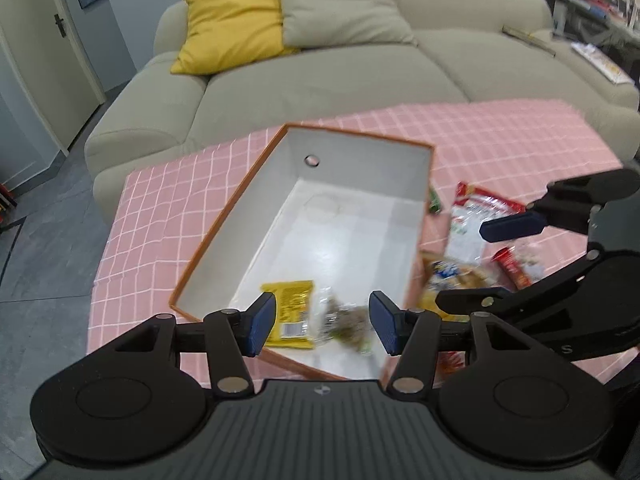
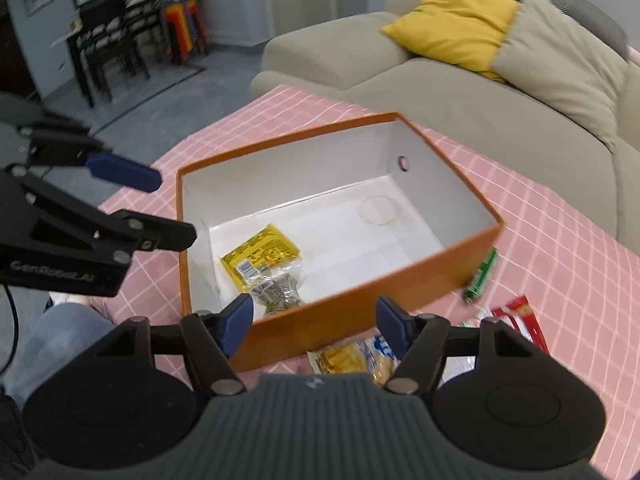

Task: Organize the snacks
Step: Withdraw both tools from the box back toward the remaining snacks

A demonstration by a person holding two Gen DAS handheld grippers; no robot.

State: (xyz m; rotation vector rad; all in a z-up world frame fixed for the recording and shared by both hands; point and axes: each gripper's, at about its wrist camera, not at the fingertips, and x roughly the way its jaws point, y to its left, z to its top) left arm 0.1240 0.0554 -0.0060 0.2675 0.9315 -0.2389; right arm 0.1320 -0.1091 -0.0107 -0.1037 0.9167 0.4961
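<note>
Orange box point(image 2: 360, 312) on the pink-checked surface point(image 1: 500, 140) serves as collection bin: yellow packet point(image 2: 260, 254) already lies inside, remaining snacks point(image 1: 476, 216) just outside its wall, while left hand-held gripper point(image 1: 322, 322) and right hand-held gripper point(image 2: 316, 320) hover spread apart, empty.

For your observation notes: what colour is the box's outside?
Orange, white inside; the box shows best in the right wrist view.

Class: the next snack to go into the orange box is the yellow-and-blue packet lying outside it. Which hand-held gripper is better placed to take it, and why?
The right hand-held gripper. It is open and empty, directly above the yellow-and-blue snack packet beside the orange cardboard box. The left hand-held gripper, also open, hangs over the box interior, above the yellow packet already inside.
</note>
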